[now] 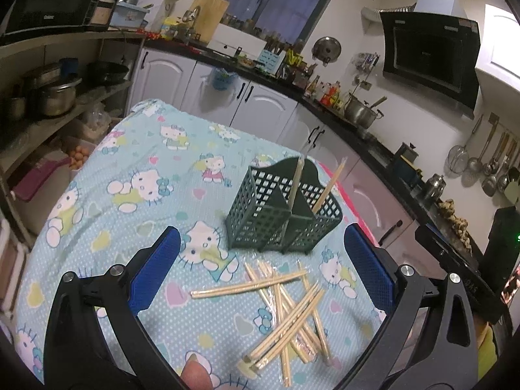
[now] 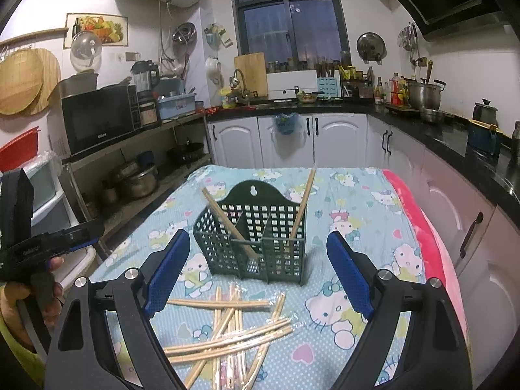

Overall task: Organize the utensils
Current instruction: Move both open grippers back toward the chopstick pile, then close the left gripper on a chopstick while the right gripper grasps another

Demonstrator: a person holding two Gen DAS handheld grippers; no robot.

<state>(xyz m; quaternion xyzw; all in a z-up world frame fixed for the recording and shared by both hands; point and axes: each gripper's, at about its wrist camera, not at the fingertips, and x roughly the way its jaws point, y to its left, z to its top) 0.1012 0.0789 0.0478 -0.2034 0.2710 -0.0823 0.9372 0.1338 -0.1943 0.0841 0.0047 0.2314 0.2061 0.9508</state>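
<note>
- Left tongs [image 1: 260, 256]: spread wide, nothing held; blue textured pads on black arms, hovering over the near part of the surface.
- Right tongs [image 2: 258, 266]: likewise spread wide and empty, aimed at the holder.
- Surface [image 1: 136, 162]: covered in a soft, slightly wrinkled pale-blue cartoon-cat cloth; a pink layer shows along its right edge.
- Utensil holder [image 2: 256, 237]: dark green plastic lattice, boxy, divided into compartments, with a scalloped back plate and hanging hole; stands upright mid-surface, nearer the right edge.
- Two chopsticks already in it [image 2: 300, 208], slim pale wood, leaning opposite ways in separate compartments.
- Loose chopstick pile [image 2: 234, 321]: many crossed sticks near the front edge, just before the holder; some seem wrapped in clear, glossy film.
- Risk, as judged: sticks overlap, so a pinch may lift two or flick neighbours off the near edge.
- Risk: slick film could let a stick slide between the pads.
- Risk: the light holder on loose cloth may tip or skid if a stick tip strikes its lattice rim or the leaning sticks.
</note>
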